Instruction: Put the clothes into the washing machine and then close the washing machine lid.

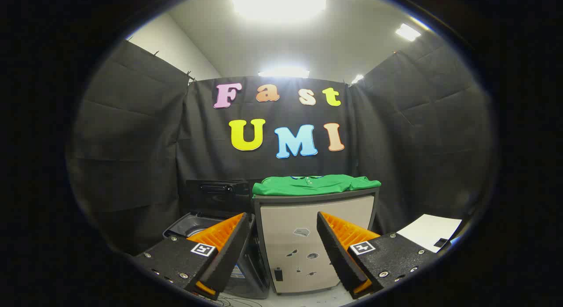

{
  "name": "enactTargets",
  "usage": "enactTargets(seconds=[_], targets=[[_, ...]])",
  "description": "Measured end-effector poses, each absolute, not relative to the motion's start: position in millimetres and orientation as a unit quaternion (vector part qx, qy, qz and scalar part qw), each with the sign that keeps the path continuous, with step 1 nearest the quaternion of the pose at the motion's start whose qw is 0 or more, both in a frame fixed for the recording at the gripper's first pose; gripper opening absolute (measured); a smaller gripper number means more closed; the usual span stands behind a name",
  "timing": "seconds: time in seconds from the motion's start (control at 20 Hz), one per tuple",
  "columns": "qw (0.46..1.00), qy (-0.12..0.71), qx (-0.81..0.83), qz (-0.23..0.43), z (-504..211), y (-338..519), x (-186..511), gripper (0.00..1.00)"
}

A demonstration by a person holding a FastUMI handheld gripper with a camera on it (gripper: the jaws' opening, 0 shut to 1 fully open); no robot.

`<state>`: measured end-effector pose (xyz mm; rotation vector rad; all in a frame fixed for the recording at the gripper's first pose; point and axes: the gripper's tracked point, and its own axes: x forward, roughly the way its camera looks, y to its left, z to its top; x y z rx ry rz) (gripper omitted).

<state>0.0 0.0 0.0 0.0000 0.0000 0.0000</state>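
Note:
A folded green shirt (314, 185) lies on top of a pale cabinet (314, 241), well beyond the fingers and higher than their tips. To the cabinet's left stands a dark top-loading washing machine (195, 225) with its lid (215, 195) raised upright; the left finger hides part of its opening. My gripper (283, 221) is open, fingers spread wide with nothing between them, and the cabinet front shows through the gap.
Black cloth walls close in the booth on the left, back and right. A white sheet (429, 232) lies on a surface behind the right finger. Pale floor with thin cables (228, 301) shows at the cabinet's foot.

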Motion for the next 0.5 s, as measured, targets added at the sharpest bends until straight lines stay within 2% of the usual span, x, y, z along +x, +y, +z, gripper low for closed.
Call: enactTargets(seconds=[0.5], targets=[[1.000, 0.000, 0.001, -0.005, 8.3, -6.4, -0.2, 0.95]])
